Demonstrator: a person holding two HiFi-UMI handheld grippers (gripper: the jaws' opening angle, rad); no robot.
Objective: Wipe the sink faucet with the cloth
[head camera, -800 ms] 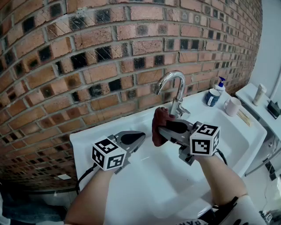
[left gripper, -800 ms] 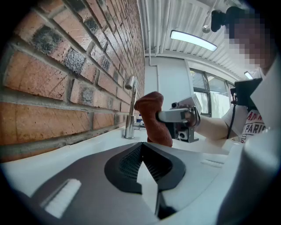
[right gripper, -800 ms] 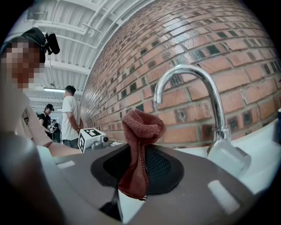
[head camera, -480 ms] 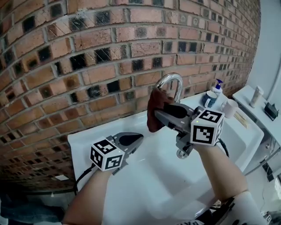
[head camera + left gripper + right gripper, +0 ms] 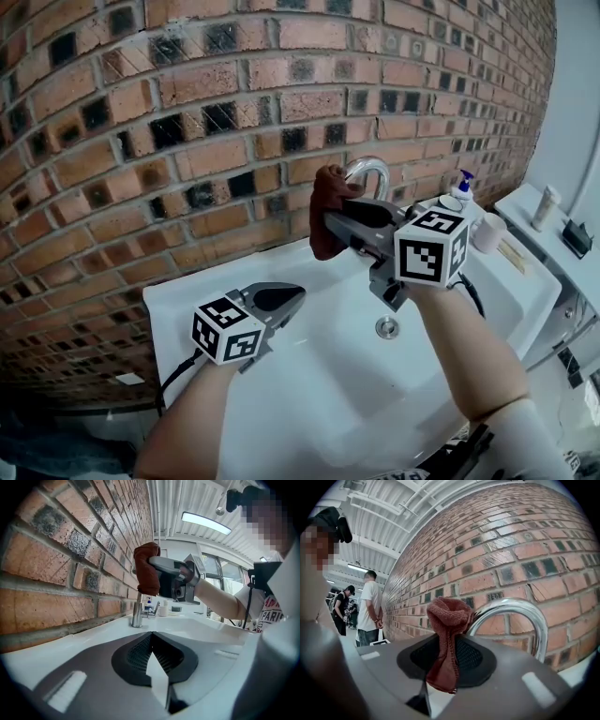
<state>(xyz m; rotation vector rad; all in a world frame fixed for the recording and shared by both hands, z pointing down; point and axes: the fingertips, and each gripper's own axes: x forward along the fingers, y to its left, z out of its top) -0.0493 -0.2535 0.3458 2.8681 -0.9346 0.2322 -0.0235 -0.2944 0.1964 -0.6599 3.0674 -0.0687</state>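
A chrome arched faucet (image 5: 369,170) stands at the back of the white sink (image 5: 184,292). My right gripper (image 5: 336,223) is shut on a reddish-brown cloth (image 5: 327,208), which bunches up against the left side of the spout's arch. In the right gripper view the cloth (image 5: 449,630) hangs from the jaws with the faucet arch (image 5: 524,610) just behind and to the right. My left gripper (image 5: 284,298) hovers over the sink's left part, shut with nothing in it. The left gripper view shows the faucet base (image 5: 137,615) and the cloth (image 5: 146,569) above it.
A brick wall (image 5: 187,112) rises right behind the sink. A soap pump bottle (image 5: 462,184) and a mug (image 5: 487,231) stand on the rim at the right. The drain (image 5: 386,327) lies under my right forearm. A side counter (image 5: 553,234) with a bottle is further right. People (image 5: 370,609) stand far off.
My right gripper has lifted the cloth from near the faucet's base up to the left side of the arch's top. The left gripper has stayed in place.
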